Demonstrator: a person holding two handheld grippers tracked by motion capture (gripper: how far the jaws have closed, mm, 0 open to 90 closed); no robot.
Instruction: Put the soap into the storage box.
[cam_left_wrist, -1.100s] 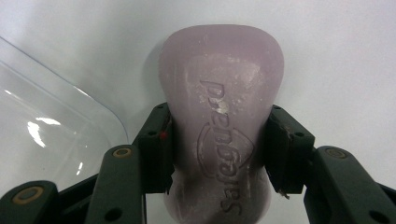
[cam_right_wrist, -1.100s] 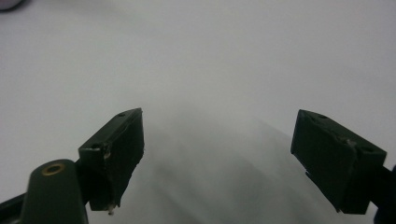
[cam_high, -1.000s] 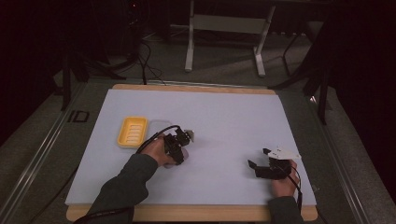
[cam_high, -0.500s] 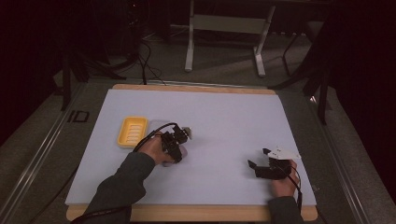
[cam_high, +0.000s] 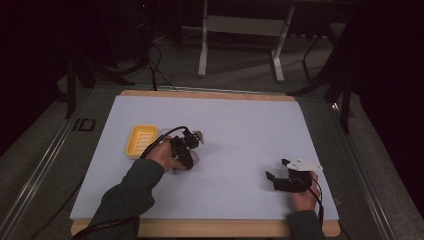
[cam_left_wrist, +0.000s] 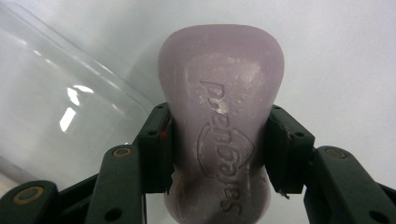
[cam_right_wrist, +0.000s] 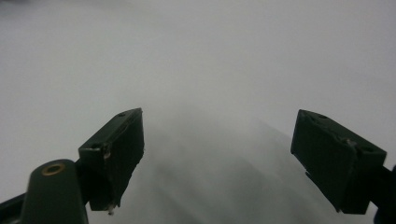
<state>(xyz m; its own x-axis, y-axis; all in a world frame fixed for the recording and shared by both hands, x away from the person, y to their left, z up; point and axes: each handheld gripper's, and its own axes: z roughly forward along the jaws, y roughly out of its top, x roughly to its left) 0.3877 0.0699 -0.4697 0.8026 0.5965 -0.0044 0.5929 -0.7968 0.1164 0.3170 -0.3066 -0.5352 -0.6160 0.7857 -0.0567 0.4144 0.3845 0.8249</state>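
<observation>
A pale lilac soap bar (cam_left_wrist: 219, 70) with embossed lettering sits between the jaws of my left gripper (cam_left_wrist: 219, 140), which is shut on its waist. In the high view my left gripper (cam_high: 184, 150) is at the table's left middle, held low over the white sheet, just right of a yellow ribbed soap dish (cam_high: 141, 140). A bit of the soap bar (cam_high: 194, 159) shows beneath it. My right gripper (cam_high: 276, 168) rests near the front right with its jaws wide apart. In its own view my right gripper (cam_right_wrist: 217, 154) is open over the bare white surface.
A curved clear plastic piece (cam_left_wrist: 56, 93) lies close to the left of the soap. The white sheet (cam_high: 240, 125) covers a wooden table top. Beyond the far edge stand a grey frame's legs (cam_high: 240, 30) and cables on a dark floor.
My left gripper has shifted slightly left and away with the soap still in it. The right gripper has not moved.
</observation>
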